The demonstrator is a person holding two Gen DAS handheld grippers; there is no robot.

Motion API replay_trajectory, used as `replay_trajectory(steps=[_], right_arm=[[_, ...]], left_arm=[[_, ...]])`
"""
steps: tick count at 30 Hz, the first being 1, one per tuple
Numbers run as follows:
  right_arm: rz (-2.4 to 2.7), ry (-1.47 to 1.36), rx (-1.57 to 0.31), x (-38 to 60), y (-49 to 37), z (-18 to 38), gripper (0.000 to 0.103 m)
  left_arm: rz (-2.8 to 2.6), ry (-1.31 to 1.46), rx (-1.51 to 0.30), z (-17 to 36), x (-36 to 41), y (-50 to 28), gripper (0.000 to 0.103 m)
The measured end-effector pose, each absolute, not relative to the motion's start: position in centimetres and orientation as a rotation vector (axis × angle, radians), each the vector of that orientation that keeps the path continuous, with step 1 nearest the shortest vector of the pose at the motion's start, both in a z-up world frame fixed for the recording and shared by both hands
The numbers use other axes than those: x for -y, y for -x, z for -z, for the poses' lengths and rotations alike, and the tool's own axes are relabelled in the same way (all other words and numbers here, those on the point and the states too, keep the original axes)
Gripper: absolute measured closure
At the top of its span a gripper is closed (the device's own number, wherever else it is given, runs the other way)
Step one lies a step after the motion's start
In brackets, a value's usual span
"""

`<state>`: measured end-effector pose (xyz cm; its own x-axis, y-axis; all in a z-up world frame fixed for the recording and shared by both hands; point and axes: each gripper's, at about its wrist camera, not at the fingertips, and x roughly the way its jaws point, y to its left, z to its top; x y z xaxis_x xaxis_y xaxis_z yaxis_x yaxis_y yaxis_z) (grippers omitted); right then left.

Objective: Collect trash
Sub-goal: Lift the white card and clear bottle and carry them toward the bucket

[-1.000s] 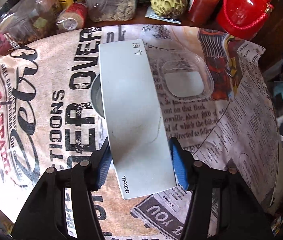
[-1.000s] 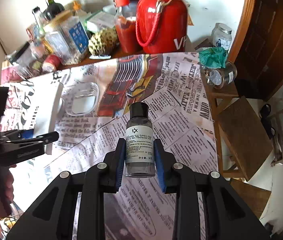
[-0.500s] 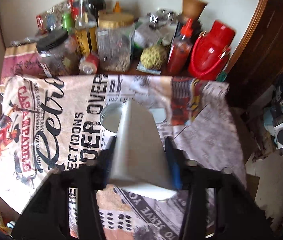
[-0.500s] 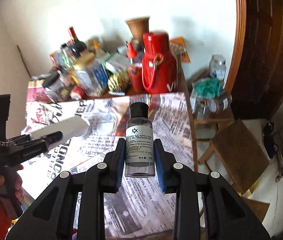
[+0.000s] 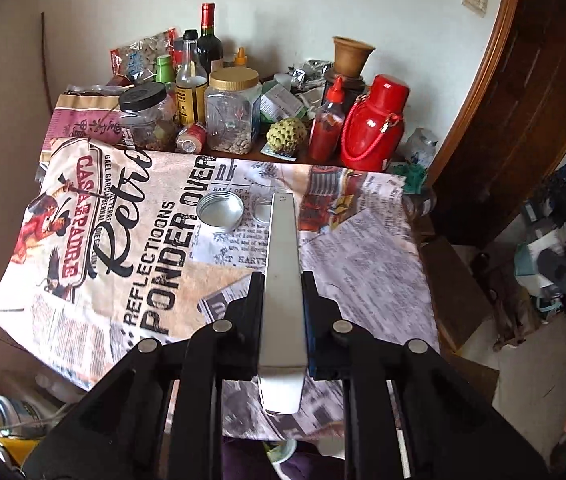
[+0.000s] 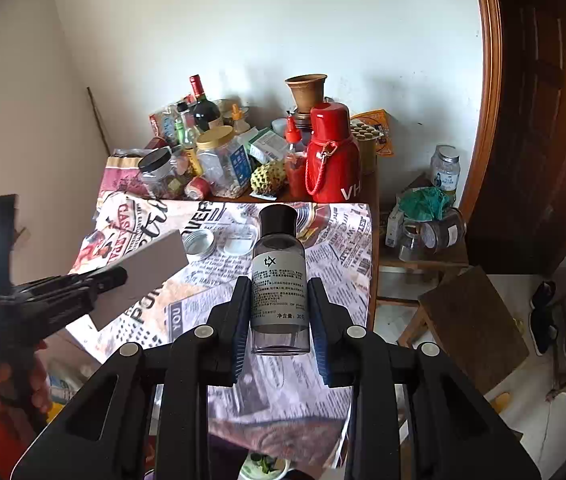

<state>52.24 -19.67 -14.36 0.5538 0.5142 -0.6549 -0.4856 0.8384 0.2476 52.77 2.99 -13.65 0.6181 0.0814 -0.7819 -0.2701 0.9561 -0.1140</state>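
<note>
Below both tongs lies the cluttered tabletop (image 5: pixel 363 264); left tongs (image 5: pixel 281 322) grip a flat white box (image 5: pixel 283 280), right tongs (image 6: pixel 279 314) a small bottle (image 6: pixel 279 280). Carrying step; a bin comes next.

A tablecloth (image 5: pixel 95 240) is spread over the near part of the table. On it, toward the far side, a tin lid (image 5: pixel 219 211) is set just left of a plastic tub (image 5: pixel 261 210). Behind them jars (image 5: pixel 231 114), bottles (image 5: pixel 206 46) and a flask (image 5: pixel 371 128) are crowded against the wall. A stool (image 6: pixel 471 320) is placed right of the table.
</note>
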Motion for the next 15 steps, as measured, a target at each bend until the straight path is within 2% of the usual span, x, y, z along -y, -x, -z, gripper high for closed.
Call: replay_trajectory(steps=[7, 15], right_arm=[[-0.605, -0.04, -0.732, 20.3, -47.9, 12.2, 0.077], [-0.575, -0.065, -0.658, 19.6, -41.4, 10.1, 0.077]], left_arm=[[-0.191, 0.174, -0.793, 9.3, -0.8, -47.4, 0.087], [-0.111, 0.114, -0.726, 7.1, 0.0, -41.1, 0.087]])
